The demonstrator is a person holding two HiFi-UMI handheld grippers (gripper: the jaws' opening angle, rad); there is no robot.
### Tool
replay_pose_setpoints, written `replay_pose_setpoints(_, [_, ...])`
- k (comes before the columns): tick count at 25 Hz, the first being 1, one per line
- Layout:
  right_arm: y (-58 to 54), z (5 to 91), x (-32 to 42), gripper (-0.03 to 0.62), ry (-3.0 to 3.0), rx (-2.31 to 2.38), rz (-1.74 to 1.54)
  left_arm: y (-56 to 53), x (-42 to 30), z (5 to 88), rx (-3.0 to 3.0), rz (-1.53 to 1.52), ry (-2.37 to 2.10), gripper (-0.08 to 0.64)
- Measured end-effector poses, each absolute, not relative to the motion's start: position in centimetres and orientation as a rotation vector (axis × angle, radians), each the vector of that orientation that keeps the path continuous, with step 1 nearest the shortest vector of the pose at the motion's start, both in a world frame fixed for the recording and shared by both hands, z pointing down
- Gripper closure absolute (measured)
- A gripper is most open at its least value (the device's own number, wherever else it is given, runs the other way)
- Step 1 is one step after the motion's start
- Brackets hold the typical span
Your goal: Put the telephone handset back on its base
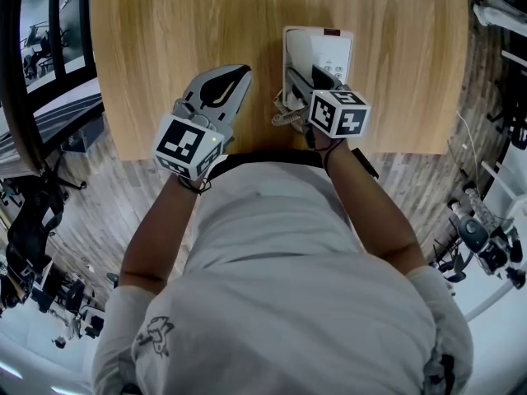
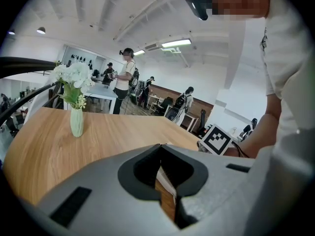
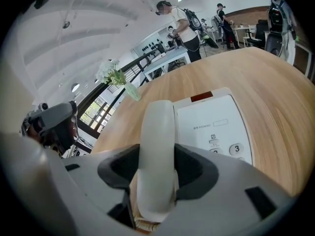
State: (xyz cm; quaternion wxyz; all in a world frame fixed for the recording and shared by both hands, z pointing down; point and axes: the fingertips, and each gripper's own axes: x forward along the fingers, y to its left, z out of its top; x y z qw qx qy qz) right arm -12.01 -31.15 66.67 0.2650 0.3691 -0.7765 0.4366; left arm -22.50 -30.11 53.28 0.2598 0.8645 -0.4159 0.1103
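- Right gripper (image 3: 157, 177): jaws clamped on the white handset (image 3: 157, 132), one on each side of its mid-section. The handset runs lengthwise away from the camera.
- Handset position: over the left side of the base (image 3: 216, 124), alongside the keypad. No view shows whether it is seated in the cradle or just above it.
- The right gripper view shows the keypad, the "3" key and a dark red tab at the base's far edge. The left gripper appears at the left edge of that view, well apart.
- In the head view the right gripper (image 1: 298, 82) covers the handset, which can barely be made out there. The coiled cord (image 1: 284, 116) is bunched at the base's near-left corner.
- The base (image 1: 328, 49) sits near the table (image 1: 165, 39) front edge, right of centre.
- Left gripper (image 2: 165, 173): jaws together with only a thin slit, nothing held, wood grain visible through the gap. In the head view it hovers left of the base, not touching.
- Only the gripper views show the vase (image 2: 76, 122) of white flowers on the far part of the table. People are standing in the room behind it.
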Motion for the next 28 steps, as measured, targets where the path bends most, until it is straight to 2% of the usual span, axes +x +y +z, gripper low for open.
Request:
replay_pose_setpoints(18, [-33.0, 64.6, -11.8, 0.354, -2.138, 1.050, 1.082, -29.3, -23.1, 52.4, 2.330, 0.277, -1.177, 0.554])
replay_pose_setpoints(28, [-31.5, 60.4, -12.4, 0.359, -2.233, 1.036, 0.952, -27.3, -23.2, 49.2, 2.389, 0.257, -1.231, 0.554])
